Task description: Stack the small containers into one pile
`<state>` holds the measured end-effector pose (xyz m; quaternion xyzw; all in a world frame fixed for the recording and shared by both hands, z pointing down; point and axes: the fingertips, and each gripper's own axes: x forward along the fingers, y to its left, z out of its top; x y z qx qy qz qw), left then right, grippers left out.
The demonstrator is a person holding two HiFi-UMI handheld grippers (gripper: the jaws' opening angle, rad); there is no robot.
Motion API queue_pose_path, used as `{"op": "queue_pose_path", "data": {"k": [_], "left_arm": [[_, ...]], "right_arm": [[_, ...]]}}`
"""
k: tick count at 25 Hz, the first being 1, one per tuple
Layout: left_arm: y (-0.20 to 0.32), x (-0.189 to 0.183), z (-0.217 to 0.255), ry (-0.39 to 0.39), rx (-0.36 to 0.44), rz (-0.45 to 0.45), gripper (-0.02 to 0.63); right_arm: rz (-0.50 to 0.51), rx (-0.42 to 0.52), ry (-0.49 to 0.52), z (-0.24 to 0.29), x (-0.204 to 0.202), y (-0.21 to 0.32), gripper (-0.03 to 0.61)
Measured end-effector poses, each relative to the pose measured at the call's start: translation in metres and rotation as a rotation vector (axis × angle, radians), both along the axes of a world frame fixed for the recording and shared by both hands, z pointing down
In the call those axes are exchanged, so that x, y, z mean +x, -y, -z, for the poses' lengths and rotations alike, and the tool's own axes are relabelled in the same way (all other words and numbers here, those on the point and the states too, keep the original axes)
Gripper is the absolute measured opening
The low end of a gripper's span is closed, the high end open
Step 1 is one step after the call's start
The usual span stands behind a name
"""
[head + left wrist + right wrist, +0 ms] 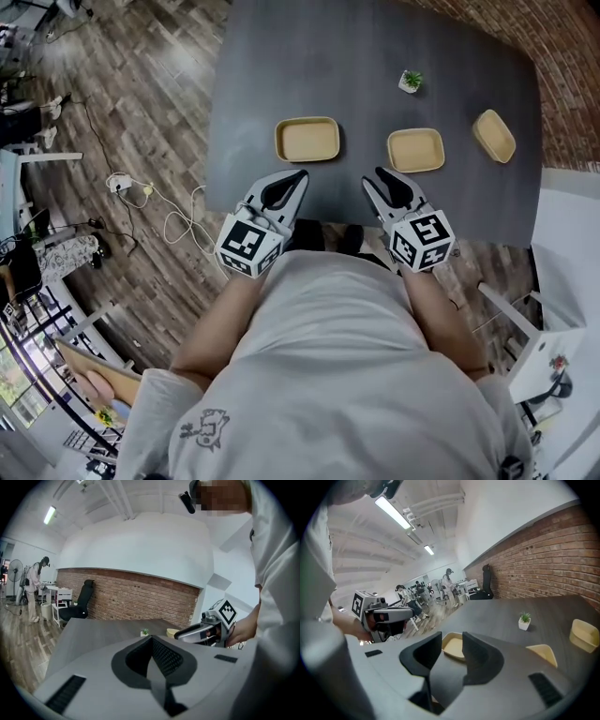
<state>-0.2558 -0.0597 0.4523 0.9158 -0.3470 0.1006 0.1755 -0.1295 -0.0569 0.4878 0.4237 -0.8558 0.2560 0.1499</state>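
Observation:
Three shallow tan containers lie apart on the dark grey table (375, 56): a left container (307, 140), a middle container (415, 150) and a right container (494, 136), which sits askew. My left gripper (298, 176) hovers at the table's near edge, just short of the left container, its black pads closed together with nothing between them. My right gripper (379, 175) hovers short of the middle container and stands open and empty. In the right gripper view the left container (452, 646) shows through the gap between the jaws (451, 641).
A small potted plant (410, 82) stands on the table behind the middle container. White furniture (562, 281) stands to the right of the table. Cables and a plug strip (127, 185) lie on the wooden floor to the left. A person (35, 588) stands far off in the room.

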Motion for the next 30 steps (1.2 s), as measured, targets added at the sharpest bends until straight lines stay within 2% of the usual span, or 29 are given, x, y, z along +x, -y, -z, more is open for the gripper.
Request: {"op": "queue_pose_path", "data": {"k": [17, 30], "left_arm": [[0.052, -0.043, -0.073, 0.078, -0.108, -0.047, 0.011], [0.082, -0.067, -0.111, 0.088, -0.198, -0.065, 0.011]], "right_arm": [[-0.015, -0.151, -0.052, -0.07, -0.034, 0.056, 0.136], [-0.026, -0.28, -0.119, -0.13, -0.041, 0.09, 0.121]]}}
